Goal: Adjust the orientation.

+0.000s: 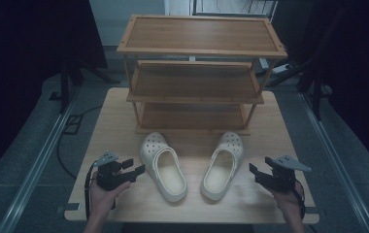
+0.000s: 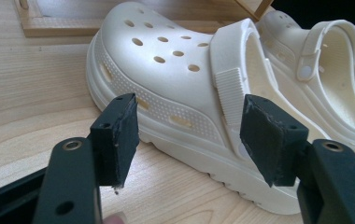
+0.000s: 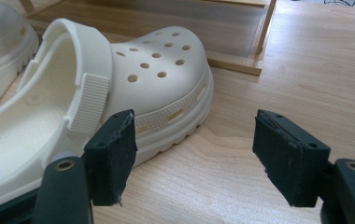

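While two cream clogs sit toes-forward on my table, I start with them: the left clog (image 1: 163,167) and the right clog (image 1: 223,165) lie side by side in front of the wooden shoe rack (image 1: 197,73), heels toward me and splayed a little apart, toes angled in toward each other and close to the rack's bottom shelf. Both rest flat on their soles, heel straps swung forward over the openings, and nothing grips either one.

From the left gripper view I look across the left clog (image 2: 166,79) from its outer side; its perforated toe cap and ribbed strap are plain, and the other clog (image 2: 325,74) sits just behind it. My left gripper (image 1: 135,169) hangs just beside that shoe's outer edge, jaws spread wide with nothing between them; in its own view the gripper (image 2: 189,135) frames the shoe's side wall, but I cannot tell whether the pads touch it.

My right gripper (image 1: 256,173) waits near the right clog's outer side, apart from it, jaws equally wide and holding nothing. In its own view the gripper (image 3: 194,149) shows the right clog (image 3: 157,74) beyond its near pad and bare tabletop between the pads.

Both of my hands, the left hand (image 1: 104,193) and right hand (image 1: 289,196), come in from the near edge of the light wooden table (image 1: 109,121). Dark curtains hang on both sides.
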`<move>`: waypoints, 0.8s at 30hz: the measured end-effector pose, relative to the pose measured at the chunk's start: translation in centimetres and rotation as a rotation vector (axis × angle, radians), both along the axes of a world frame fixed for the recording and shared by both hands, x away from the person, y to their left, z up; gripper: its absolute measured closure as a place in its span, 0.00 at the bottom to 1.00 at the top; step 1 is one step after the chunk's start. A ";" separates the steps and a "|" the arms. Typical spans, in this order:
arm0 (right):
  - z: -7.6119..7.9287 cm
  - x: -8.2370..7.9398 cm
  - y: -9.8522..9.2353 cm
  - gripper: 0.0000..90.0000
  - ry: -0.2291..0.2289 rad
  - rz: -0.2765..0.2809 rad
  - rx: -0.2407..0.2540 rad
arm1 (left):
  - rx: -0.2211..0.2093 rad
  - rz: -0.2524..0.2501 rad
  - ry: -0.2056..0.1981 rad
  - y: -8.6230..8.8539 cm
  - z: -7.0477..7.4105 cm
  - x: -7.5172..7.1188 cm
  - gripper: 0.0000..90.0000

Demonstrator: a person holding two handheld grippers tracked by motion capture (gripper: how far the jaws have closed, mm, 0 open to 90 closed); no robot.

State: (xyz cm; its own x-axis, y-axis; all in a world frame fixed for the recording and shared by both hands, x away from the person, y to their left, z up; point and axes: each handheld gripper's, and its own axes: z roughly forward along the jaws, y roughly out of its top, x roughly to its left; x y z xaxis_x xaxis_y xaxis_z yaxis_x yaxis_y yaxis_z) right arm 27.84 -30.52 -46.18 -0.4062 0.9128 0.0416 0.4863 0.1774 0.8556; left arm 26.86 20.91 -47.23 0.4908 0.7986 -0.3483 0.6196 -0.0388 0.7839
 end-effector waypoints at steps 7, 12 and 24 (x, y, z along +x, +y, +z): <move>-0.5 0.3 0.4 0.37 0.046 -0.013 -0.017 | 0.004 -0.001 0.012 0.0 -0.2 0.1 0.42; -0.3 0.3 0.5 0.39 0.045 -0.004 -0.011 | 0.002 -0.007 0.012 -0.1 -0.1 0.0 0.42; 0.9 -0.1 0.9 0.42 0.030 0.034 0.000 | 0.007 -0.014 0.017 -0.3 -0.2 0.1 0.42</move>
